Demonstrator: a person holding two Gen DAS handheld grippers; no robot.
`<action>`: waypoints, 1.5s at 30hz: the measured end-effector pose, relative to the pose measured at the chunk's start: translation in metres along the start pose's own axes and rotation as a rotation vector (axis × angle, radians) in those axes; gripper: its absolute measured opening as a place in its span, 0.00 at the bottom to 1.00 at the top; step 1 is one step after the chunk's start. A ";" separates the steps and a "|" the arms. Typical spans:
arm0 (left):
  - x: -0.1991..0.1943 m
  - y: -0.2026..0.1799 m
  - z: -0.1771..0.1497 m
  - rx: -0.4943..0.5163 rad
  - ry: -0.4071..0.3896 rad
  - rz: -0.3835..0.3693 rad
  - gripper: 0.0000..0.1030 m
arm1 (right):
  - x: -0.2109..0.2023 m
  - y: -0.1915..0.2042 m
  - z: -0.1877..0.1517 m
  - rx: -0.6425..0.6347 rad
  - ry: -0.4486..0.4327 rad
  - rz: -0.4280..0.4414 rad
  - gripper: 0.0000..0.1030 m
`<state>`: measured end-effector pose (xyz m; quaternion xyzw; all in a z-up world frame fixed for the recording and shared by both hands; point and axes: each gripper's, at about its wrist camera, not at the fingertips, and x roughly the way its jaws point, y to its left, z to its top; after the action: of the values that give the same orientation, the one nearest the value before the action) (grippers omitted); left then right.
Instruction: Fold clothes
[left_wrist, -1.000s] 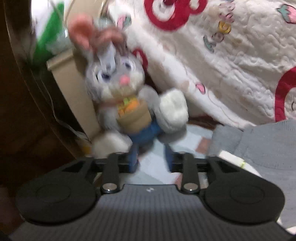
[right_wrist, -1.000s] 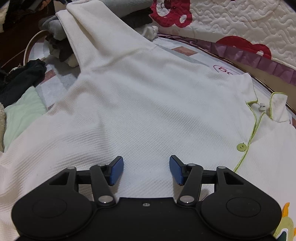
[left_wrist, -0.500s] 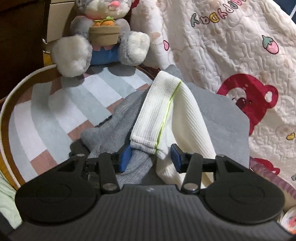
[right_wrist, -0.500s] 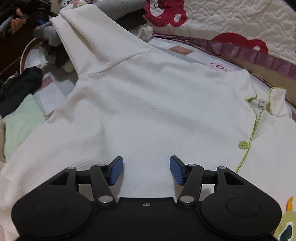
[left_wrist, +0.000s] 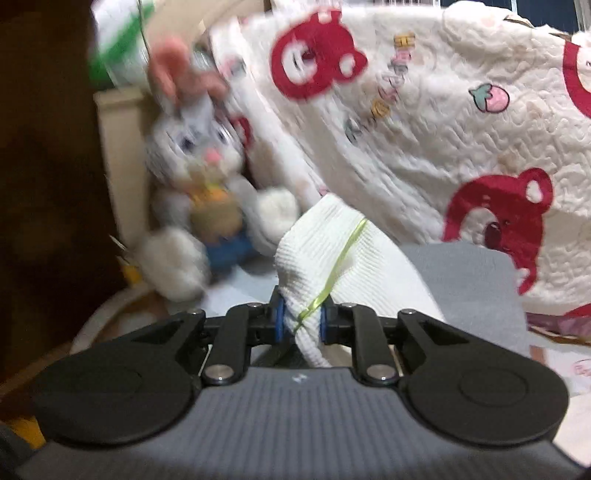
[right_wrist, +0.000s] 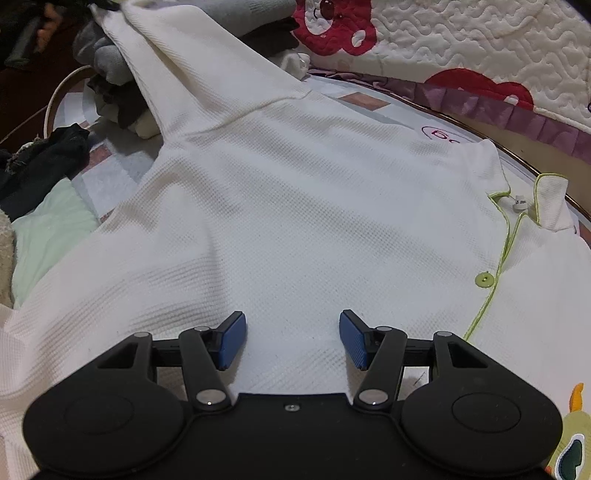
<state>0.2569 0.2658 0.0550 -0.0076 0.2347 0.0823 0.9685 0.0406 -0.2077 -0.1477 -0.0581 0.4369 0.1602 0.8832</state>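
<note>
Shirt (right_wrist: 295, 206), white waffle knit with lime trim, lies spread on the bed, one sleeve (left_wrist: 325, 251) lifted up at far left. Left gripper (left_wrist: 300, 320) is clamped tight on that sleeve's cuff, pointing toward a blurry stuffed rabbit (left_wrist: 207, 206) and a bear-print quilt (left_wrist: 461, 147); the quilt's lettering is too smeared to read. Collar tag (right_wrist: 520, 202) is too tiny to read. Right gripper (right_wrist: 291, 341) hangs low over the shirt front, fingers wide apart, gripping nothing.
</note>
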 end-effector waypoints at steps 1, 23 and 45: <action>0.002 0.003 -0.003 -0.003 0.018 0.010 0.13 | 0.000 0.000 0.000 0.003 -0.002 0.001 0.60; -0.078 -0.177 -0.106 0.183 0.204 -0.354 0.51 | -0.005 -0.028 0.036 0.042 -0.053 -0.058 0.61; 0.051 -0.261 -0.204 0.244 0.358 -0.267 0.47 | -0.048 -0.096 -0.029 0.325 -0.014 -0.197 0.61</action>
<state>0.2522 0.0058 -0.1557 0.0639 0.4074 -0.0778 0.9077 0.0234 -0.3160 -0.1306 0.0440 0.4431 0.0005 0.8954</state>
